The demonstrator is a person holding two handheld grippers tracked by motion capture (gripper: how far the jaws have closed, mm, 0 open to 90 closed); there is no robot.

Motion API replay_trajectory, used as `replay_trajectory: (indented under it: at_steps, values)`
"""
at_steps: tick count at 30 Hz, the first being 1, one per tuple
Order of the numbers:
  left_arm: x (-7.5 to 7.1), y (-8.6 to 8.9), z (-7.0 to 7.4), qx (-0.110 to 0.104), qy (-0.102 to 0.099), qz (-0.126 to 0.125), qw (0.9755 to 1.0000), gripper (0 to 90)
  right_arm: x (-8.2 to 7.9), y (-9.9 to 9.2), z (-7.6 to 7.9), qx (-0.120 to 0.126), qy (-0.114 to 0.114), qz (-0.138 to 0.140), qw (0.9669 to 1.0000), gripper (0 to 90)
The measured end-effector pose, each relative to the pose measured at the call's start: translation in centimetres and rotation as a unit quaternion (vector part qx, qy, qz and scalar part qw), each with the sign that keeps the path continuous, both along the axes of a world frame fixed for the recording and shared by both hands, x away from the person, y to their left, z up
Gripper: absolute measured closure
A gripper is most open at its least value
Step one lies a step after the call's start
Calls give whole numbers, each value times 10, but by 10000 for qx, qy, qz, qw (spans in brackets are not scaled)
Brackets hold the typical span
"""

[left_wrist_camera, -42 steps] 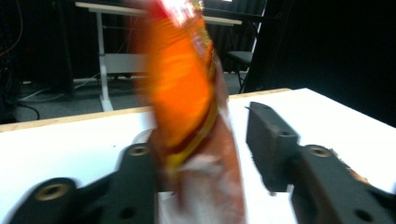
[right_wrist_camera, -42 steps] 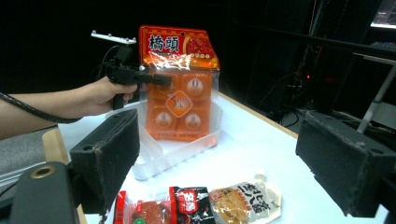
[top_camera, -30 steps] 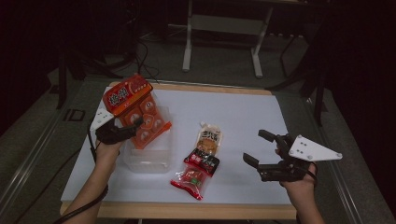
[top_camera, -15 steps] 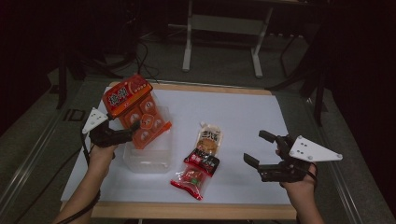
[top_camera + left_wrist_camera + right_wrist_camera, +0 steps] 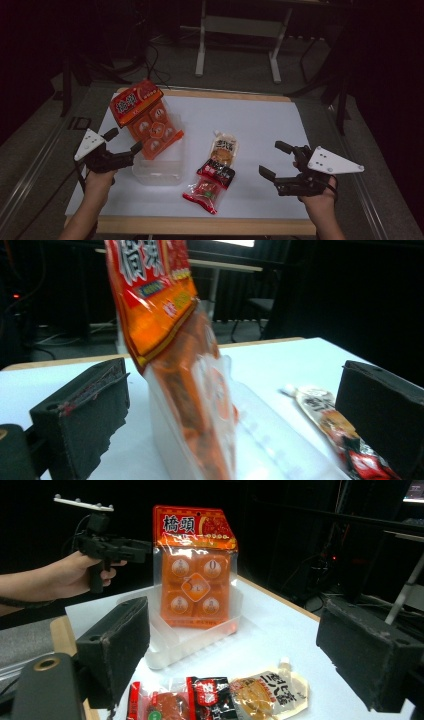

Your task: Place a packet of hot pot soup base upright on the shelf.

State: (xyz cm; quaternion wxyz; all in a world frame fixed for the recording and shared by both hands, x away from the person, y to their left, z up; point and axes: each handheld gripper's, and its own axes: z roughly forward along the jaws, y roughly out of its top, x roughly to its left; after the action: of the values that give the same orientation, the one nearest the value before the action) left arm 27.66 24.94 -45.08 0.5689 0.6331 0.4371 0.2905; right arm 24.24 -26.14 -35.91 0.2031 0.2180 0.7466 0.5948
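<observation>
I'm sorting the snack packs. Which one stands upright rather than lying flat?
The big orange pack, propped in the clear tub; the others lie flat on the table.

Dark room, grey floor (image 5: pixel 45 145), white-topped table (image 5: pixel 260 120) (wood-edged), metal stand legs (image 5: pixel 237 35) behind

A dim recording lab or studio: black curtains (image 5: pixel 390 75) hang behind the white-topped worktop (image 5: pixel 260 125), cables (image 5: pixel 150 65) trail across the grey floor beyond it, and a metal stand (image 5: pixel 237 45) rises behind the worktop.
</observation>
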Motion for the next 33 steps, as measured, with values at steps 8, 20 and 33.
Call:
replay_trajectory:
  at_steps: [8,20,33]
  values:
    - [-25,-8,2,60,2,-384,9992,13,0,2,-1,-47,-9,-1,10000,138]
    - [-46,-29,16,22,-342,-1249,9916,14,2,7,-9,-140,-28,47,9999,142]
    - [-51,-61,21,175,-462,-2118,9761,14,7,11,-22,-421,67,-30,9991,196]
